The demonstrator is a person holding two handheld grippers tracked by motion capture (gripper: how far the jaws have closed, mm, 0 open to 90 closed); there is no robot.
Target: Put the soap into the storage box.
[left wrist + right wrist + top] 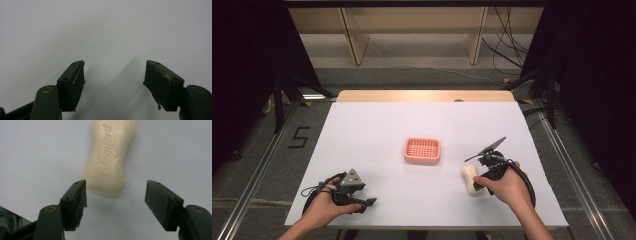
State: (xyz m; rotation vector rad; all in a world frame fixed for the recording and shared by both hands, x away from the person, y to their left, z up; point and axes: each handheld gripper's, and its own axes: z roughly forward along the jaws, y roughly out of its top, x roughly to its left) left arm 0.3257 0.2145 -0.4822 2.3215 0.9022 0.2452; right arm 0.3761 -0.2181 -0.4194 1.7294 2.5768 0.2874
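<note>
Cream-coloured and waxy, the bar of soap (109, 157) lies flat on the white tabletop (377, 130), near the front right, with the coral-pink soap dish (422, 151) nearer the middle, clearly apart from it. The bar is waisted, narrower at its middle than at its rounded ends, with a brand name and an emblem pressed into its top face. In the right gripper view the right gripper (116, 192) looks along the bar's length, its jaws spread wide, one end of the bar just ahead of the gap and touching neither jaw. The likely work is lifting the soap into the dish.

Closing from here could pinch only the rounded end, and a smooth, curved bar may squirt forward out of the flat black pads; squeezing hard could also dent the soft surface. A grip across the narrow waist looks safer. The dish is a low rounded rectangle of plastic with a slotted grid floor and a raised rim the bar could catch on.

At the front left, the left gripper (115, 75) rests low over bare tabletop, jaws wide apart and holding nothing.
</note>
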